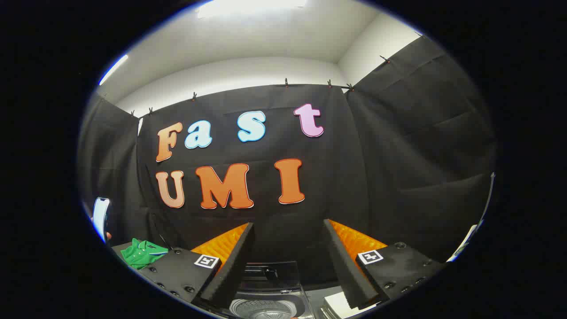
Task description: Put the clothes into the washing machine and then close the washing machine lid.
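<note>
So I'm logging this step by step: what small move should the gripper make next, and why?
Probably swing toward the green garment and lower onto it. The gripper is open with nothing between its fingers, the garment lies folded off beside one finger, not ahead of them, and the washing machine below the fingers already shows its drum under a raised lid.

1. Gripper (pixel 288 261): two flat, wedge-shaped fingers (pixel 230 266), spread wide apart with nothing between them.
2. Finger backs: ribbed, quilted-looking surface.
3. Mounts: two black blocks (pixel 179 272) studded with round screws.
4. Markings: one square black-and-white tag (pixel 207 261) on each block.
</note>
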### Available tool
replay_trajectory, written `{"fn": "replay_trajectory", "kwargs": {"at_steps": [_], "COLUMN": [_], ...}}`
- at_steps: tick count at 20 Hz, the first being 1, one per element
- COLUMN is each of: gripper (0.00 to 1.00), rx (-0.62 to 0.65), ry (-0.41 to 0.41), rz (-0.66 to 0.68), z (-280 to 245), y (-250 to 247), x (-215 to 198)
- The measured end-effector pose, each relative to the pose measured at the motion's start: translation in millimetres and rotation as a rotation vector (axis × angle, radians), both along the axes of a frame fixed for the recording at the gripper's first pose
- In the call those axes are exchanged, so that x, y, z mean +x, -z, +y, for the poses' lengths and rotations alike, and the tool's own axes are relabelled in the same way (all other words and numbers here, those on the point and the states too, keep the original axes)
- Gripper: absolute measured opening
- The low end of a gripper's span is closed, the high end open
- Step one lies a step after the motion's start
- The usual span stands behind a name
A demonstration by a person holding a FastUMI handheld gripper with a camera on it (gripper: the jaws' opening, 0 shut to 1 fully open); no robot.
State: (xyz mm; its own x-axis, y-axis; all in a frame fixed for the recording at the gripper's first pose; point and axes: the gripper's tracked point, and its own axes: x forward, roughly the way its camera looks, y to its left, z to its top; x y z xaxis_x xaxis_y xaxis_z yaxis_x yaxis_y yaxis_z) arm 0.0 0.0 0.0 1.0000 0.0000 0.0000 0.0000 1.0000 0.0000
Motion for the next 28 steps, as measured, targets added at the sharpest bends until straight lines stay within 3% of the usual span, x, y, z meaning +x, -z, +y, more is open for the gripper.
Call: {"fn": "replay_trajectory", "kwargs": {"at_steps": [23,28], "gripper": [0.98,0.98], "rx": [-0.023,-0.025], "ry": [0.053,0.060], "rz": [-0.003,-0.003], "z": [-3.6,19.3], "y": [-4.6,-5.5], "x": [3.2,2.2]}}
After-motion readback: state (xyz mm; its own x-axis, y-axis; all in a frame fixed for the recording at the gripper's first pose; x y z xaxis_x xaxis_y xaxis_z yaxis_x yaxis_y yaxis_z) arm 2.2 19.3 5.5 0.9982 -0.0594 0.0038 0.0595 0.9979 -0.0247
